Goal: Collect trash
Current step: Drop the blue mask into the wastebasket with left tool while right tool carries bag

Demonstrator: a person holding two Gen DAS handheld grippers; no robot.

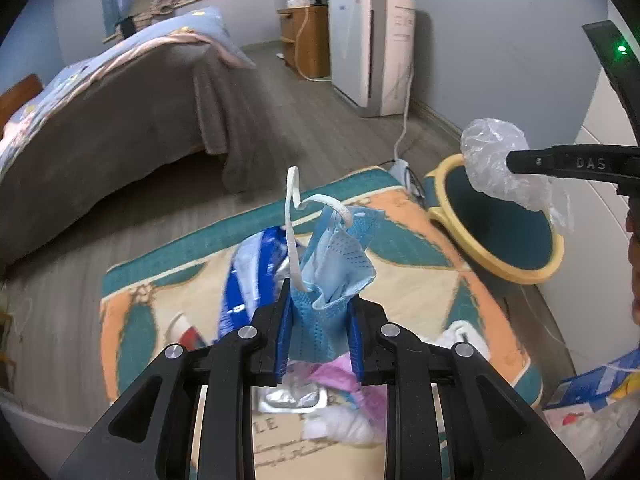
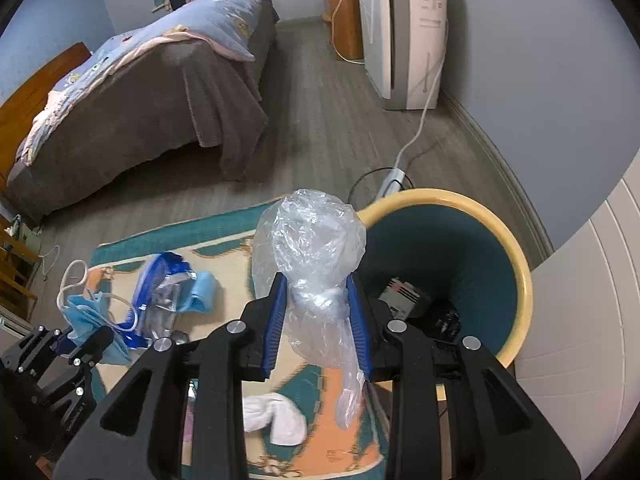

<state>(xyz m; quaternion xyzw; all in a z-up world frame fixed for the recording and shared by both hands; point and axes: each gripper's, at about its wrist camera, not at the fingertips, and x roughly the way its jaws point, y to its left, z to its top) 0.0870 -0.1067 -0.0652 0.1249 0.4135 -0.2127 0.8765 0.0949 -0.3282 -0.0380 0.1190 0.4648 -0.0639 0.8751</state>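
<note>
Over a patterned teal-and-peach rug (image 1: 420, 280) on grey plank flooring, beside a brown-draped bed (image 1: 120, 120), the left tongs (image 1: 320, 320) pinch a crumpled blue face mask (image 1: 332, 280); the right tongs (image 2: 318, 320) clamp a wadded clear plastic bag (image 2: 312, 240) just beside the yellow-rimmed teal bin (image 2: 516, 272).

Readable lettering, left wrist view
"DAS" in pale letters on right gripper (image 1: 508, 162); "LE" printed on rug (image 1: 420, 280) beneath left gripper, script below too blurred to read.
</note>
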